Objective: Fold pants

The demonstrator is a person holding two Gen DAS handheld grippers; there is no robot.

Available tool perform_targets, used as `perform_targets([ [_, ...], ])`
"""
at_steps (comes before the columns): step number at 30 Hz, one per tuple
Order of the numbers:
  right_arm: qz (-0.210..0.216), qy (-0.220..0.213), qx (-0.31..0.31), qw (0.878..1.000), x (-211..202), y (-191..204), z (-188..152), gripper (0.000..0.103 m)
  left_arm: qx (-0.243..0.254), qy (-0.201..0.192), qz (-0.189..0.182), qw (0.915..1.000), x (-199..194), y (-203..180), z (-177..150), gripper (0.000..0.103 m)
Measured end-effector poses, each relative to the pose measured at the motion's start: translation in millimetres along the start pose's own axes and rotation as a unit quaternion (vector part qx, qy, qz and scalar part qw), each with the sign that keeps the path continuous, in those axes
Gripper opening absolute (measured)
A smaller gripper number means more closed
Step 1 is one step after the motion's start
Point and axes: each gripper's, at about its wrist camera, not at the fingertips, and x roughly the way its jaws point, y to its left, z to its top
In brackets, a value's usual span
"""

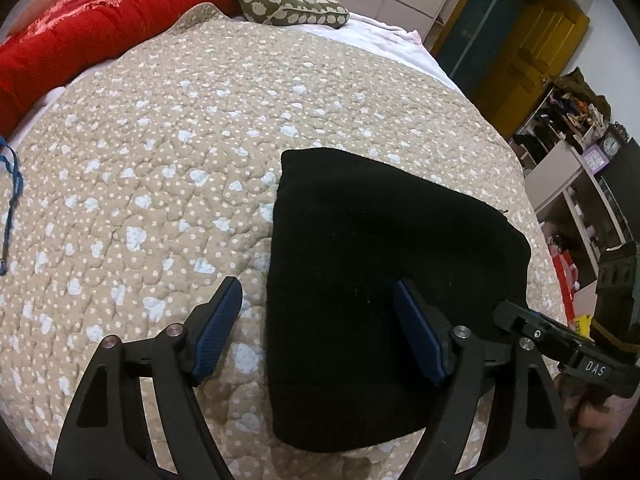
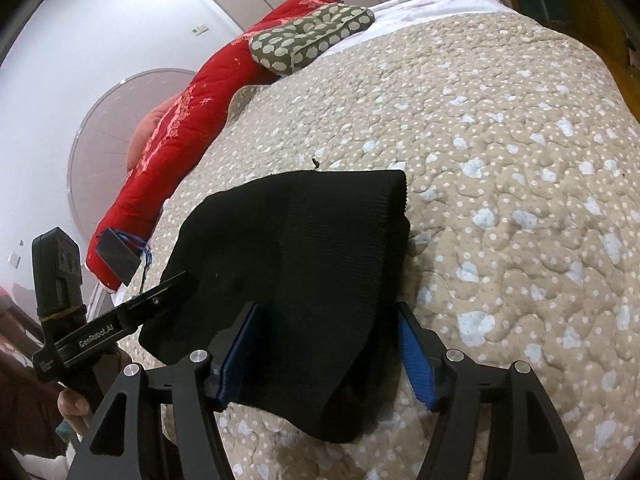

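Observation:
The black pants [image 1: 372, 272] lie folded into a compact bundle on the beige quilt [image 1: 168, 168]. My left gripper [image 1: 316, 312] is open just above the bundle's near left edge, its blue pads spread wide, one over the quilt and one over the cloth. In the right wrist view the pants [image 2: 304, 264] lie between the blue pads of my open right gripper [image 2: 324, 332], which hovers at the bundle's near edge. Each gripper shows at the side of the other's view: the right one [image 1: 560, 340], the left one [image 2: 132, 312].
A red duvet [image 1: 100, 28] and a green patterned pillow [image 1: 288, 0] lie at the far end of the bed. A blue cord [image 1: 12, 200] lies at the quilt's left edge. Shelves [image 1: 568, 152] and a yellow door [image 1: 520, 52] stand beyond the right bedside.

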Motion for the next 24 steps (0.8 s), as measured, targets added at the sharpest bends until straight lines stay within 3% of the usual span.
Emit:
perform_targets([
  [13, 0.004, -0.007, -0.003, 1.000, 13.7, 2.7, 3.6, 0.073, 0.001, 0.004, -0.022, 0.9998, 12.7, -6.7, 2.7, 0.079],
  [20, -0.011, -0.042, -0.046, 0.998, 4.4, 18.7, 2.3, 0.044, 0.018, -0.010, -0.035, 0.9992, 5.0, -9.7, 6.0, 0.059],
  [24, -0.008, -0.056, -0.064, 0.996, -6.1, 26.1, 15.1, 0.041, 0.033, -0.028, -0.037, 0.9984, -4.7, -14.8, 22.4, 0.055],
])
